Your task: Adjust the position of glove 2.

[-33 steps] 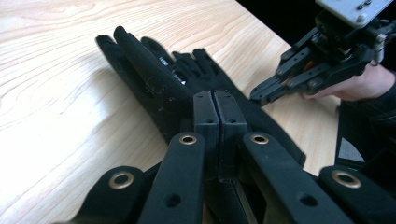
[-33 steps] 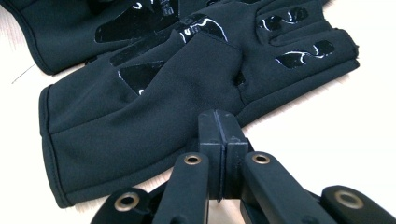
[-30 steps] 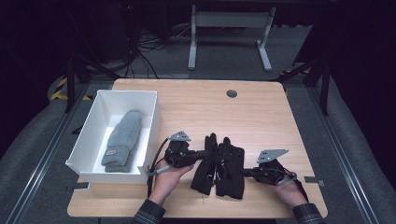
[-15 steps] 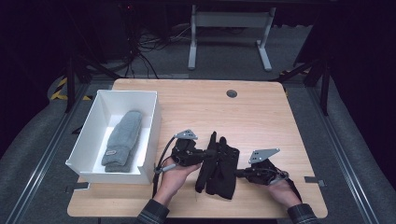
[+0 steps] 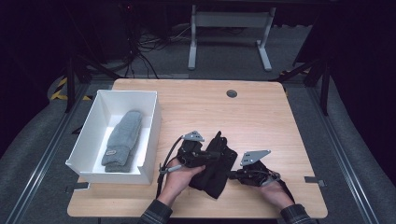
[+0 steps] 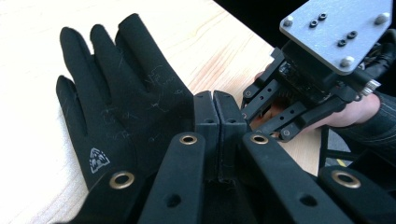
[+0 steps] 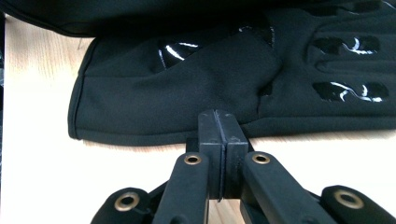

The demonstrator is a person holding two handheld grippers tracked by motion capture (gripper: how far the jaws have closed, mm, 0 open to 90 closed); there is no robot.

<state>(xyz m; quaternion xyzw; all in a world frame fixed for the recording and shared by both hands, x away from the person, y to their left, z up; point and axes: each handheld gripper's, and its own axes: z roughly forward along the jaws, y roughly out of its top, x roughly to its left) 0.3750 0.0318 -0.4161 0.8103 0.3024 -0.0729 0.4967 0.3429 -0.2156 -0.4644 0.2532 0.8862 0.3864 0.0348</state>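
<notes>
- At the near edge of the wooden table [image 5: 261, 116], a person's two forearms come in from below, each hand carrying a gripper.
- The right gripper [image 5: 232, 175] lies low on the table, its jaws pressed together with nothing visible between them; in the right gripper view the closed tips [image 7: 221, 122] sit at the hem of a black glove [image 7: 196, 88] whose glossy palm patches face up.
- The left gripper [image 5: 215, 155] rests over the black gloves [image 5: 215, 168], which lie stacked just right of the table's centre line, fingers pointing away from the person.
- In the left gripper view its jaws [image 6: 215, 105] are also closed tight, tips resting on the back of the upper glove [image 6: 126, 93], which bears a small white logo; whether any fabric is pinched cannot be told.
- Farther left, a white box [image 5: 154, 116] sits on the table, holding grey knitted gloves [image 5: 122, 140].
- Beyond the table, a metal stand [image 5: 229, 42] and cables lie on the dark floor.
</notes>
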